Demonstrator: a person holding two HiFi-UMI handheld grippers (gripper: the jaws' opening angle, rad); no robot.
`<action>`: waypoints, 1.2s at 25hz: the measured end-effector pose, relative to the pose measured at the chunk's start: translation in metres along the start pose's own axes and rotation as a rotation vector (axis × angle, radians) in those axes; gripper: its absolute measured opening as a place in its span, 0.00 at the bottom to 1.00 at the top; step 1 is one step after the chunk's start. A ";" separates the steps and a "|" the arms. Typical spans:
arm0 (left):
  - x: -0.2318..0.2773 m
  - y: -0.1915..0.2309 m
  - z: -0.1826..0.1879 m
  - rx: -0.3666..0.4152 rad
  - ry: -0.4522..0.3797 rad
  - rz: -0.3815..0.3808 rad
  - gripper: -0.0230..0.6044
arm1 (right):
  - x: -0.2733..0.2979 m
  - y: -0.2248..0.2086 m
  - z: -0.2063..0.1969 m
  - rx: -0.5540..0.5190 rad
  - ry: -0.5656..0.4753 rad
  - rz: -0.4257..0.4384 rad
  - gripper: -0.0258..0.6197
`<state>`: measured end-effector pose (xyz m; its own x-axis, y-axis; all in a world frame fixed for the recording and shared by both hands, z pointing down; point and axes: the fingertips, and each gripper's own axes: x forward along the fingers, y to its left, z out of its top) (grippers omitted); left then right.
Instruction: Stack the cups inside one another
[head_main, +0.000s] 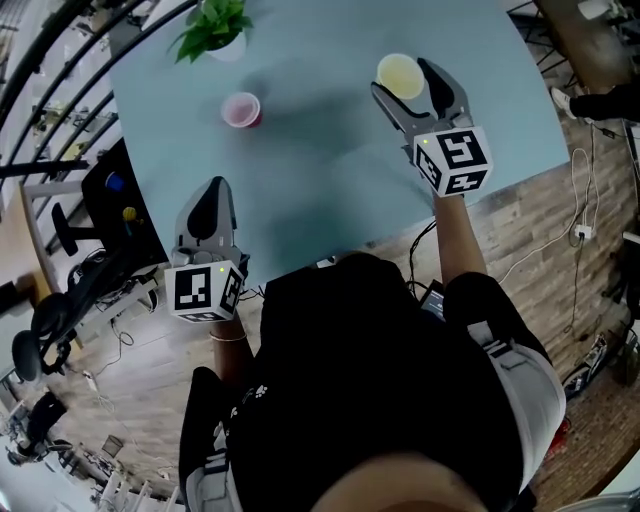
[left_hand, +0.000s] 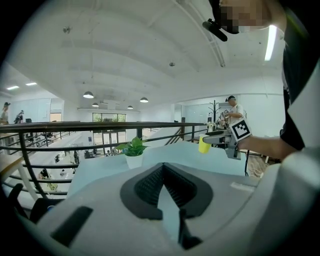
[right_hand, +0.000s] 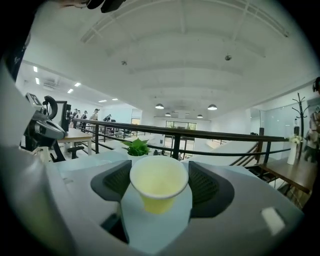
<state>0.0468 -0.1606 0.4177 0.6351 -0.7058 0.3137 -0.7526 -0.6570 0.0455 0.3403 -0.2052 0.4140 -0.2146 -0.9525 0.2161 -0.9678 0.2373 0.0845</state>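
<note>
Head view: the right claw stands wide around the yellow cup, one jaw on each side of its rim, over the far right of the table. The pink cup stands upright, mouth up, well apart to the left of it, near the plant. The left claw lies nearer the pink cup but carries nothing. The coming move probably takes the yellow cup leftward and down into the pink one.

Left gripper view: the left claw has its jaws tip to tip with nothing between them. To its right, the right claw shows side-on with the yellow cup.

Right gripper view: the pads touch the rim of the yellow cup on both sides. Whether it is lifted, I cannot tell. Only the head view shows the pink cup.
</note>
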 end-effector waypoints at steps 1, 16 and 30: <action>-0.001 0.002 0.001 -0.003 -0.005 0.002 0.01 | 0.000 0.004 0.005 -0.003 -0.006 0.007 0.61; -0.035 0.049 0.002 -0.054 -0.033 0.088 0.01 | 0.039 0.070 0.039 -0.036 -0.028 0.151 0.60; -0.078 0.103 -0.013 -0.100 -0.020 0.210 0.01 | 0.096 0.160 0.057 -0.037 -0.050 0.337 0.60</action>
<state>-0.0823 -0.1694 0.4106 0.4656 -0.8301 0.3070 -0.8813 -0.4664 0.0755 0.1567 -0.2700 0.3925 -0.5288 -0.8272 0.1902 -0.8360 0.5463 0.0515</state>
